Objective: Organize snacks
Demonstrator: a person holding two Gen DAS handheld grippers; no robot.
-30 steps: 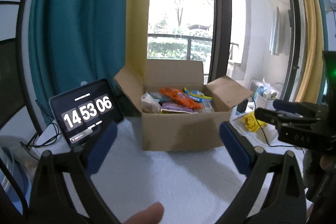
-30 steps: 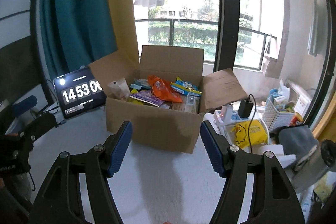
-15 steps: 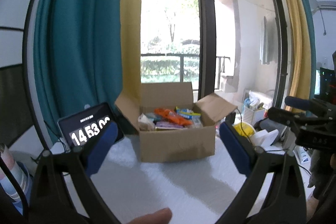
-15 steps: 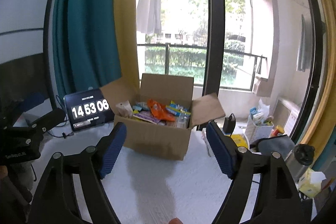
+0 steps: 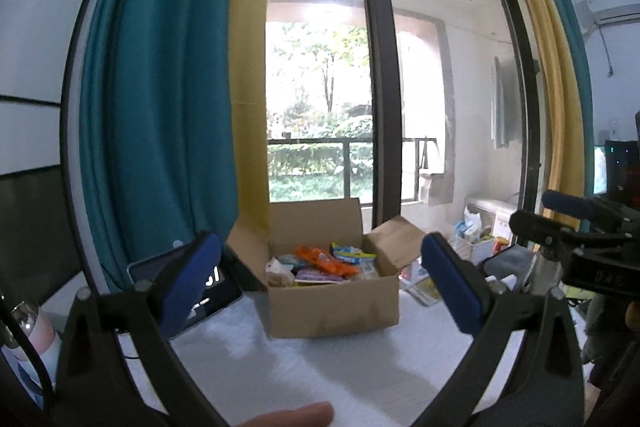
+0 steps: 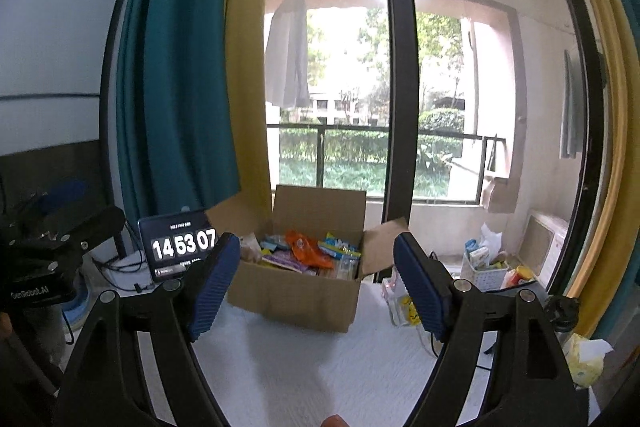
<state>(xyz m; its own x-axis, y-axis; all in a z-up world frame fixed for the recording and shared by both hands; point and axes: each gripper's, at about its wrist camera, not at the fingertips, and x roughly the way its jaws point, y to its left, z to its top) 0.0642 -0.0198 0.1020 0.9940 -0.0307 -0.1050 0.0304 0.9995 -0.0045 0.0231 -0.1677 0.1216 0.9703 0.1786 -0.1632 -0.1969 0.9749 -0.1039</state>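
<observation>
So, big window with a dark frame point(image 6: 394, 67) fills the back of both views, well beyond both tools; teal curtain point(image 5: 160, 107) and yellow curtain point(image 5: 250, 87) hang up and to the left of the fingers. White table surface point(image 6: 300, 367) spreads under and ahead of both grippers. Open cardboard box point(image 5: 334, 303) sits on it straight ahead, framed between the fingers in both wrist views, well apart from the tips, flaps up. Snacks point(image 6: 306, 253) piled inside the box: orange packet on top, blue-yellow wrappers to its right, purple one in front; can't read brands. Tablet clock point(image 6: 178, 247) stands left of the box, partly behind the left finger in both views. White basket point(image 6: 484, 267) of small stuff off past the right finger. Left gripper point(image 5: 320, 291): blue pads spread wide, nothing between them, not touching anything. Right gripper point(image 6: 316, 287): also wide apart, empty, clear of the box. A fingertip point(image 5: 292, 417) peeks in at the bottom edge of the left view.
</observation>
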